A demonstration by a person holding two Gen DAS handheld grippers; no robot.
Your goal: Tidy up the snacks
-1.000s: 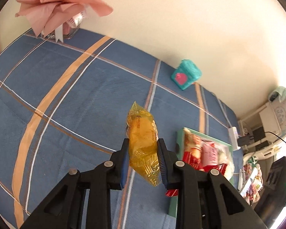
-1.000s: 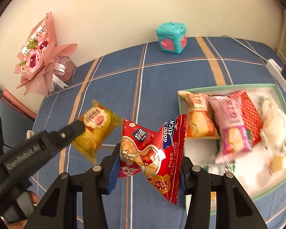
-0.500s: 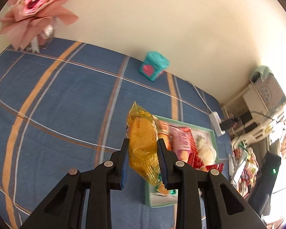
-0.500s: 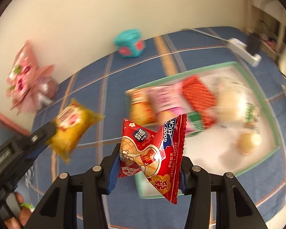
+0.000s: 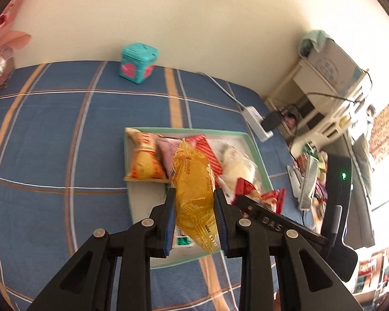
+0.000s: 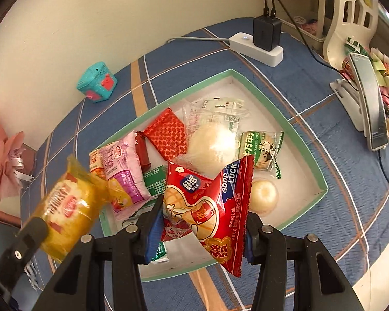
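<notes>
My left gripper [image 5: 194, 220] is shut on a yellow snack packet [image 5: 194, 189] and holds it above the near side of a green-rimmed white tray [image 5: 128, 197]. My right gripper [image 6: 202, 230] is shut on a red peanut packet [image 6: 210, 207], also above the tray [image 6: 308, 160]. The yellow packet [image 6: 67, 204] and the left gripper's finger [image 6: 20, 243] show at the left of the right wrist view. The red packet [image 5: 269, 197] and right gripper show at the right of the left wrist view. Several snacks lie in the tray: orange, pink and red packets and white buns.
The tray sits on a blue plaid cloth [image 5: 51, 142]. A teal box [image 5: 138, 63] stands by the wall. A pink bouquet [image 6: 2, 155] is at the far left. A white power strip with a black charger [image 6: 262, 41] lies behind the tray. A phone on a stand [image 6: 368, 103] is at right.
Both grippers have moved right with their packets, from over the bare cloth to over the tray. The tray now fills the middle of both views.
</notes>
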